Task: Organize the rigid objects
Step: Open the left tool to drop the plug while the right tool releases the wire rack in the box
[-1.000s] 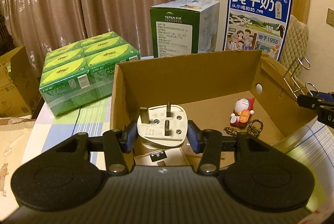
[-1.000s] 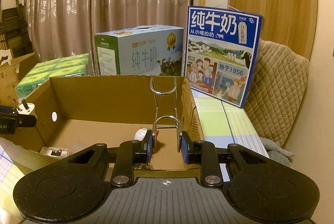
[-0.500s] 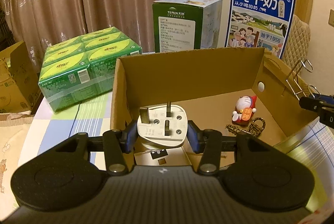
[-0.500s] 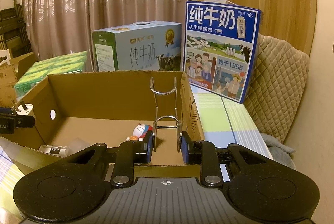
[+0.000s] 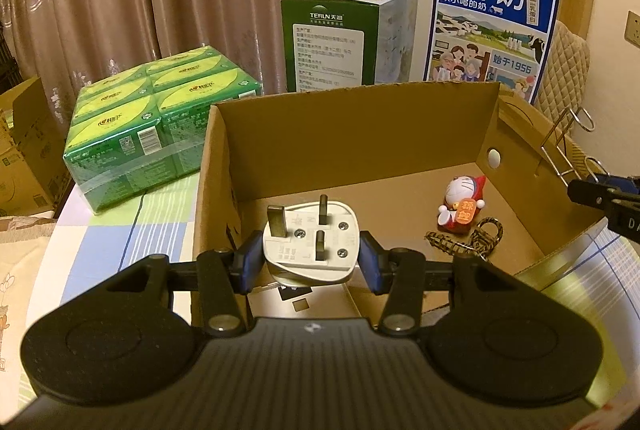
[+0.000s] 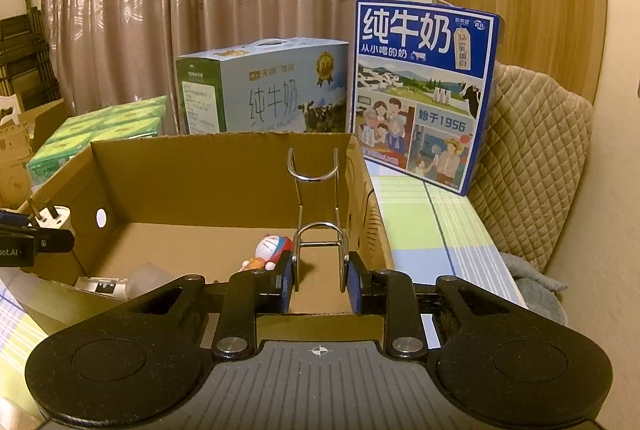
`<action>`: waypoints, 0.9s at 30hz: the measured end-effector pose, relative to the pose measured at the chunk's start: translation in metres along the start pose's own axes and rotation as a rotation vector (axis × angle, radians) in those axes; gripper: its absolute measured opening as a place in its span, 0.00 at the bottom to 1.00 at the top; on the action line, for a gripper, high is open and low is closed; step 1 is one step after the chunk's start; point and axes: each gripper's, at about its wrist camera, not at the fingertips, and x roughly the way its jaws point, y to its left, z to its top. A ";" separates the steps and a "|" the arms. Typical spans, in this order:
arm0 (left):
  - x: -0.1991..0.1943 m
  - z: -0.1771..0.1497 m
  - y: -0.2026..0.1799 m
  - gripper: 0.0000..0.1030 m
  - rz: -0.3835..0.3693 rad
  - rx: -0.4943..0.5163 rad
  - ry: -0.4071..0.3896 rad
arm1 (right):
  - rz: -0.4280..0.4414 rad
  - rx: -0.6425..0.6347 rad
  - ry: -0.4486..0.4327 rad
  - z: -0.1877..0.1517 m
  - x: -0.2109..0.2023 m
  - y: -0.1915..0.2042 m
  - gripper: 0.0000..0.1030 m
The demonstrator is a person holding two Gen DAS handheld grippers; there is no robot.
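Observation:
My left gripper [image 5: 310, 262] is shut on a white three-pin plug [image 5: 310, 242], prongs up, held over the near left corner of an open cardboard box [image 5: 352, 125]. My right gripper [image 6: 319, 280] is shut on a bent metal wire rack [image 6: 316, 213], upright above the box's right end [image 6: 362, 189]. Inside the box lie a small Doraemon figure [image 5: 462, 203], a woven keychain [image 5: 470, 240] and a white packet [image 6: 102, 286]. The plug also shows at the left in the right wrist view [image 6: 54, 218]; the rack shows at the right in the left wrist view [image 5: 564, 145].
Behind the box stand a green milk carton [image 5: 340, 37] and a blue milk carton [image 5: 488, 29]. A pack of green tissue boxes [image 5: 156, 125] sits to the left on the checked tablecloth [image 6: 432, 226]. A quilted cushion [image 6: 532, 165] is at the right.
Both grippers have risen a little and drawn back, so more of the box floor shows. Each keeps its hold on its object.

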 end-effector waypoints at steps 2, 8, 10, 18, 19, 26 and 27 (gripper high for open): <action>0.000 0.000 0.000 0.43 0.002 0.000 0.002 | 0.002 0.000 0.001 0.000 0.000 0.000 0.23; 0.003 0.000 -0.001 0.43 0.005 0.005 0.012 | 0.002 0.002 0.001 0.000 0.000 0.000 0.23; 0.003 0.000 -0.002 0.43 0.005 0.006 0.011 | 0.002 0.002 0.001 0.000 0.000 0.000 0.23; 0.004 -0.001 -0.001 0.43 0.010 -0.001 0.022 | 0.002 0.002 0.001 -0.001 0.000 0.000 0.23; 0.004 -0.001 -0.002 0.43 0.013 -0.002 0.020 | 0.002 0.001 0.002 -0.001 0.001 0.000 0.23; 0.000 0.001 -0.001 0.43 0.014 -0.001 0.000 | 0.002 0.002 0.001 -0.001 0.001 0.000 0.23; 0.000 0.001 -0.001 0.43 0.014 -0.002 0.000 | 0.001 0.002 0.001 -0.001 0.001 0.000 0.23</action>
